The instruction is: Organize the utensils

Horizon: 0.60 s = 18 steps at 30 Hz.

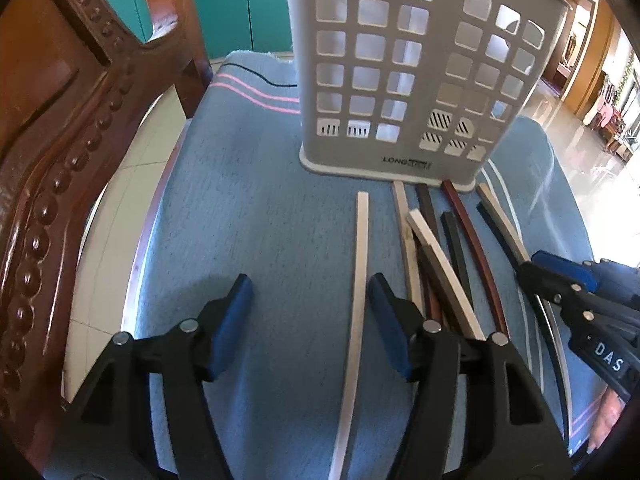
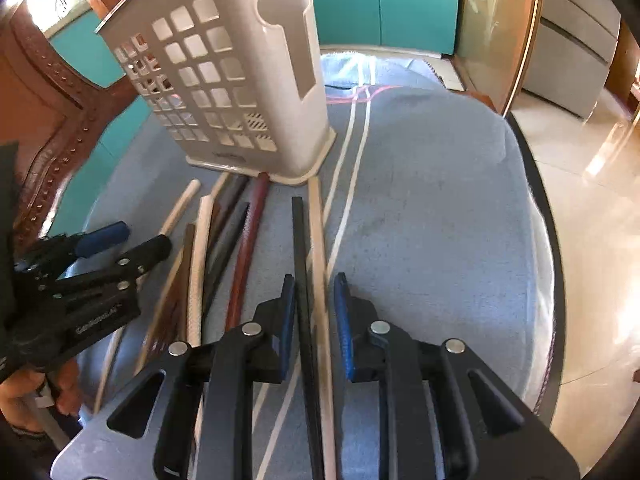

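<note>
A white perforated utensil holder (image 1: 400, 72) stands upright on the blue cloth; it also shows in the right wrist view (image 2: 236, 92). Several chopsticks lie in front of it. My left gripper (image 1: 310, 292) is open, with a white chopstick (image 1: 360, 264) lying between its fingers near the right pad. My right gripper (image 2: 314, 292) is open around a black chopstick (image 2: 299, 240) and a beige chopstick (image 2: 318, 240); neither pad visibly presses them. A dark red chopstick (image 2: 250, 248) and others lie to its left. Each gripper shows in the other's view: the right one (image 1: 532, 268), the left one (image 2: 144, 240).
A carved wooden chair (image 1: 60, 140) stands close at the left of the table. The blue cloth (image 2: 440, 220) covers the table top, whose edge curves at the right. Teal cabinets (image 2: 400, 0) are behind.
</note>
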### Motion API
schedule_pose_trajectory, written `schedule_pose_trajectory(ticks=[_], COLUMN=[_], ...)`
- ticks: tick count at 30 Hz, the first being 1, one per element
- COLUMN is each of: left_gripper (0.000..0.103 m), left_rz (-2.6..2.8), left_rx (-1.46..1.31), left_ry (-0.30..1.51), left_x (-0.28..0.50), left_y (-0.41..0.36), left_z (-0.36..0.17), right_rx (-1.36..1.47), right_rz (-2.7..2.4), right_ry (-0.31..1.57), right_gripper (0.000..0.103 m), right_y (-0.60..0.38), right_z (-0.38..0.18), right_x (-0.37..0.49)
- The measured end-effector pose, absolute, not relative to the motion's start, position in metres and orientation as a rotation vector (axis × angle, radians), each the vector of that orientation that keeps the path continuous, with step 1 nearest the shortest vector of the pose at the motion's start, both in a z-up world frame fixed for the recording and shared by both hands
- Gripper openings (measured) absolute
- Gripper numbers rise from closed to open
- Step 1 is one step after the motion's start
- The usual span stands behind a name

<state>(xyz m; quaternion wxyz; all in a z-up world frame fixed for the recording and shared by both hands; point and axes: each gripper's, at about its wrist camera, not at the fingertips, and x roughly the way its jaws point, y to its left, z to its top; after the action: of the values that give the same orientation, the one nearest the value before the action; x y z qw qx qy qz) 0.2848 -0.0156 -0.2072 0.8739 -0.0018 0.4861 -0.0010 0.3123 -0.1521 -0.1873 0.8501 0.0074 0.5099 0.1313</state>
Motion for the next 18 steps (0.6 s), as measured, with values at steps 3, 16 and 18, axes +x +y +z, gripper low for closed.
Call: schedule_pose_trajectory(ticks=[3, 16, 18], left_gripper=[0.063, 0.068, 0.068], left_rz=[0.002, 0.004, 0.002], left_rx=[-0.007, 0.006, 0.011], left_ry=[1.011, 1.003, 1.002], left_x=[0.288, 0.294, 0.293], left_y=[-0.018, -0.013, -0.013], left_z=[-0.207, -0.211, -0.211], right_rx=[0.042, 0.125, 0.120], right_rz=[0.262, 0.238, 0.235], right_ry=[1.073, 1.081, 1.093], right_gripper=[0.020, 0.021, 0.021], right_y=[-0.156, -0.179, -0.180], right_z=[-0.186, -0.185, -0.186], right_x=[0.318, 0.333, 0.331])
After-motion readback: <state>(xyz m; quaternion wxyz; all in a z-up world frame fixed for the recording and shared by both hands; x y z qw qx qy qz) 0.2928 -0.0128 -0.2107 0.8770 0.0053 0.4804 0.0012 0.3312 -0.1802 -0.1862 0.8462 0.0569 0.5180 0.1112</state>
